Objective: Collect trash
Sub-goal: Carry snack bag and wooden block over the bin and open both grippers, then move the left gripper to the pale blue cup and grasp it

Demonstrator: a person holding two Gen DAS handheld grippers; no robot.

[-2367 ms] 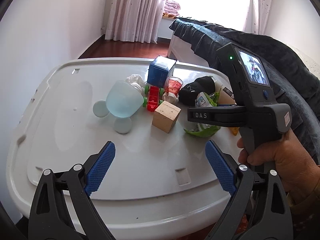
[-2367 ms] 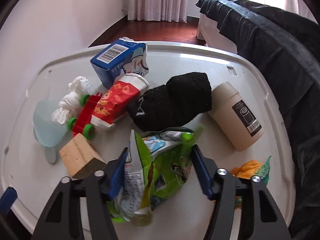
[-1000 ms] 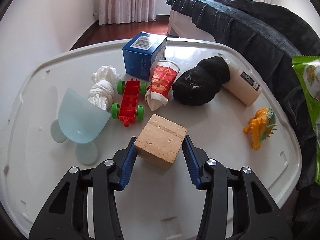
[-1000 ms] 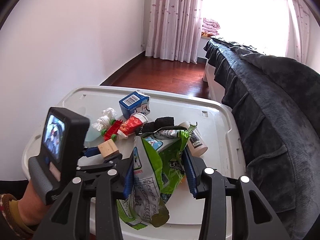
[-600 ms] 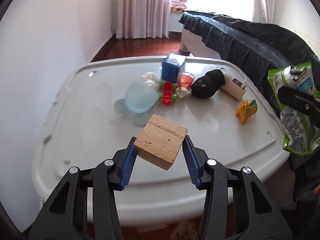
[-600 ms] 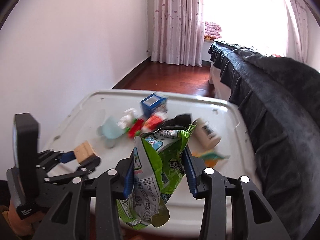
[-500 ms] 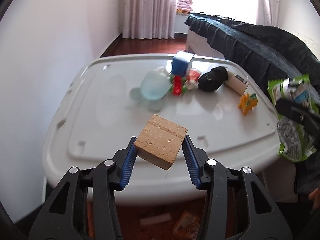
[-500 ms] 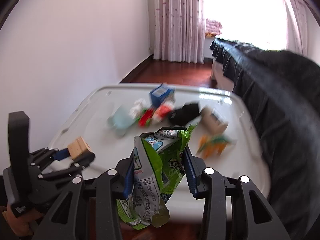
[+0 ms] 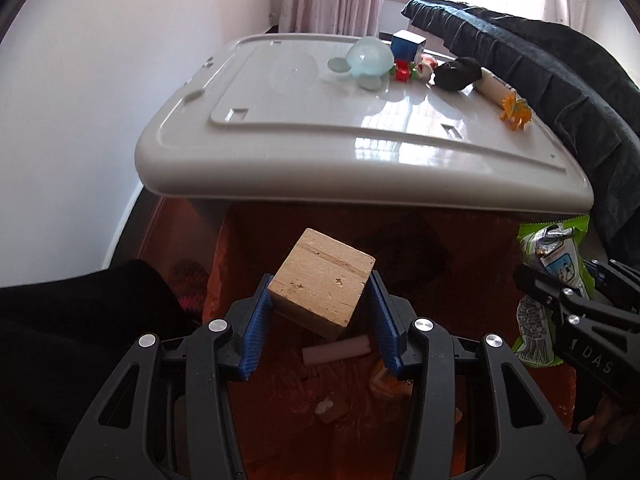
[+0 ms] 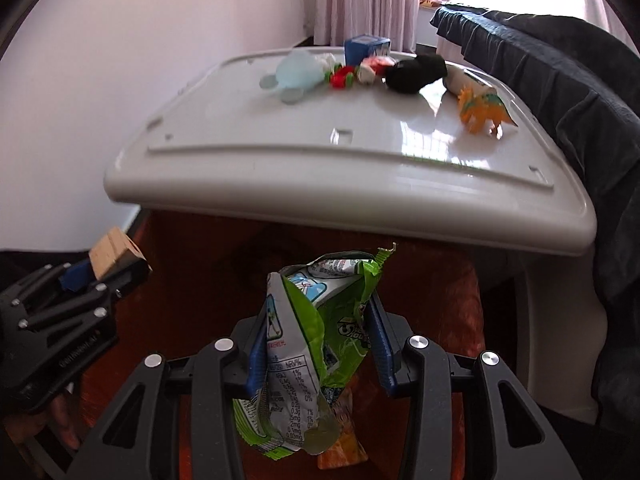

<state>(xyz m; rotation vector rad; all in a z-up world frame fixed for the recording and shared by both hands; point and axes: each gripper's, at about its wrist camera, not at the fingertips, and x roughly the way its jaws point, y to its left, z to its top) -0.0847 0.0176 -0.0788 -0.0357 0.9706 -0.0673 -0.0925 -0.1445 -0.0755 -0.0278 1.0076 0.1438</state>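
Left hand-held gripper (image 9: 320,322): we see its blue-padded fingers clamped on a pale wooden cube (image 9: 322,282), which is tilted on one corner and held in the air below the desk edge, over the reddish-brown floor.
Right hand-held gripper (image 10: 316,344): we find it closed on a crumpled green and white snack bag (image 10: 308,344), pinched at mid-height, its torn top standing up and its bottom hanging below the pads.
The pair: in the left wrist view the right one and its bag (image 9: 548,280) appear at the right edge; in the right wrist view the left one with its cube (image 10: 110,254) sits at the left edge, well apart.
Floor below: we make out a pale pink stick (image 9: 336,350) and small orange scraps (image 9: 386,382) under the cube; what they are we cannot tell.
Desk: a glossy white plastic top (image 9: 304,104) with a raised rim, beside a dark blue blanket (image 9: 560,64).
Far end of the desk: we count a pale blue plastic cup (image 9: 368,58) lying over, a blue carton (image 9: 407,43), a red toy car with green wheels (image 10: 341,76), a black rolled sock (image 10: 416,72) and a cream bottle (image 9: 494,88) lying down.
Near its right edge: an orange toy dinosaur (image 10: 482,110), standing apart from the others.
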